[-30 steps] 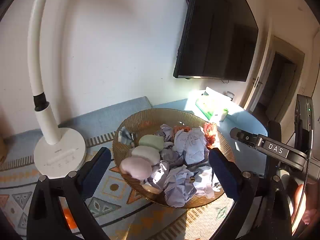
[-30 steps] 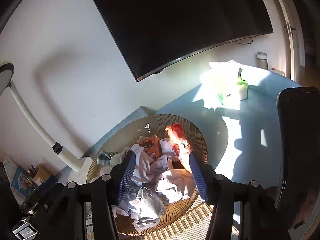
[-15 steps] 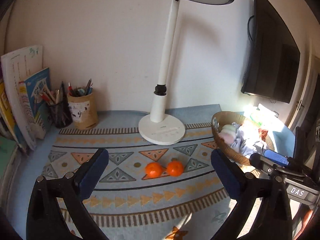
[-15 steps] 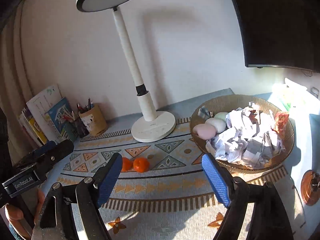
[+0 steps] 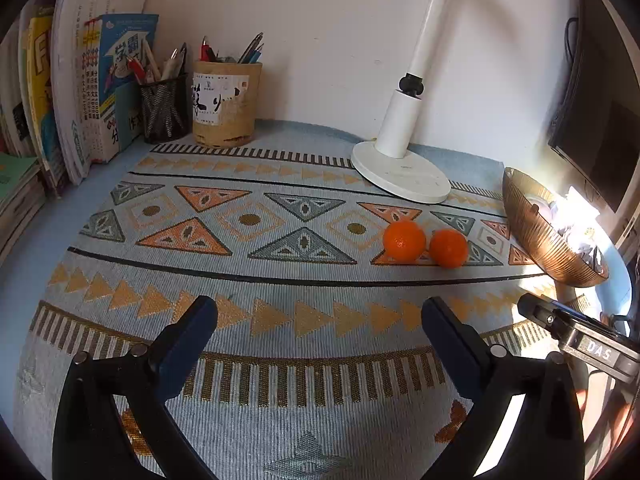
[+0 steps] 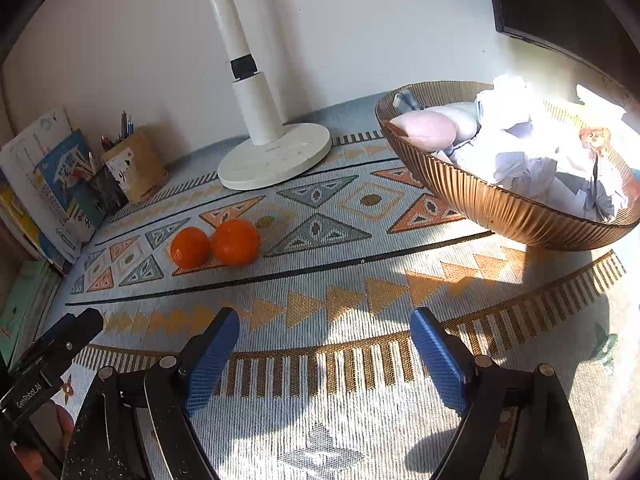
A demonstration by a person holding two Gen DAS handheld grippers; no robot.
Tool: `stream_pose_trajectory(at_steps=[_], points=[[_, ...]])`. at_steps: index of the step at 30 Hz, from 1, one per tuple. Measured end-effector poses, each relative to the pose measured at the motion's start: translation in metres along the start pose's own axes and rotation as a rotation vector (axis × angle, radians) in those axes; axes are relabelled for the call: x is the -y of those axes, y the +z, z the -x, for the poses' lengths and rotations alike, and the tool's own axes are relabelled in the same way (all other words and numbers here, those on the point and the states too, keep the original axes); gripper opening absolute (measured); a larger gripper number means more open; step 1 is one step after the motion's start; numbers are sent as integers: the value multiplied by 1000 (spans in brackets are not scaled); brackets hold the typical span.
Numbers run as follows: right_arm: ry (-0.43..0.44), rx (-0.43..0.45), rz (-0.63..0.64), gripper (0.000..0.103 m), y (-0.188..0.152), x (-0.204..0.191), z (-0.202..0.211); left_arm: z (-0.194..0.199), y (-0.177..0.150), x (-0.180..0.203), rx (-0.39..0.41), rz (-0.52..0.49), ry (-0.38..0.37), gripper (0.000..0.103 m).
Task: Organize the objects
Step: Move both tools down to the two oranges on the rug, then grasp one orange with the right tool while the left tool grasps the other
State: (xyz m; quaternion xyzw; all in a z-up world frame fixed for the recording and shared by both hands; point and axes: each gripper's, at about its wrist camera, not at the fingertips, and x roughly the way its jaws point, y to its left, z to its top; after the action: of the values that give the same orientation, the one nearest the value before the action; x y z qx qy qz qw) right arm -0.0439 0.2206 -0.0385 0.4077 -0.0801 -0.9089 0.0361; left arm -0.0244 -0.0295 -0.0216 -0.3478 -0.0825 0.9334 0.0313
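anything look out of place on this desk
Two oranges lie loose on the patterned mat, touching each other, in front of the lamp base. The ribbed bowl beside them is heaped with crumpled paper. Nothing looks spilled or broken.

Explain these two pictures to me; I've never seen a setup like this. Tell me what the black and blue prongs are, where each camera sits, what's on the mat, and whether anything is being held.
A person holds a two-finger gripper in each hand, each with a forward-looking fisheye camera. The left gripper is open and empty. The right gripper is opening, with nothing between its jaws. On the patterned mat lie two oranges side by side, near a white lamp base. A ribbed bowl holds crumpled paper. Pen holders and books stand at the back.
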Motion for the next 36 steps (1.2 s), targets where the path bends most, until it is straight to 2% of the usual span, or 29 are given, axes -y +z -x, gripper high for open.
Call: stream_pose_trajectory(at_steps=[2,6,9,11,13,15,18,20,21,23,25,30,31,33,36], points=[[-45,-39,37,89,-1,-8,-7,-3,0,1,-10,-7,17,102],[-78,-31,97,89,-3,-19,-7,-2,-1,0,-11,-5,10,102],[-40,-40,115,89,-2,-20,-7,-7,-1,1,-37,-3,23,102],[35,-84,105,89,3,-17,-13,-18,0,3,-110,-6,49,102],[126,-144,66,80,10,-13,-21,-29,3,6,-172,-22,14,101],[150,-152,80,70,22,-16,-22,-32,8,13,-173,-62,-4,100],[127,-126,188,69,40,-33,-26,-41,24,34,-161,-180,-20,101],[130,-102,253,61,49,-43,-33,-55,33,45,-169,-234,-6,99],[124,-98,276,54,53,-46,-38,-63,36,50,-174,-256,-11,95],[117,-102,296,52,61,-46,-51,-77,43,56,-194,-285,-46,88],[168,-111,295,51,68,-41,-60,-87,48,56,-204,-283,-84,87],[412,-148,229,51,82,-27,-71,-94,51,47,-207,-221,-226,87],[446,-163,229,51,83,-27,-74,-98,49,47,-219,-229,-230,87],[445,-190,254,51,81,-32,-81,-104,48,52,-241,-250,-216,86],[439,-223,234,51,76,-33,-92,-108,49,59,-229,-279,-174,72]])
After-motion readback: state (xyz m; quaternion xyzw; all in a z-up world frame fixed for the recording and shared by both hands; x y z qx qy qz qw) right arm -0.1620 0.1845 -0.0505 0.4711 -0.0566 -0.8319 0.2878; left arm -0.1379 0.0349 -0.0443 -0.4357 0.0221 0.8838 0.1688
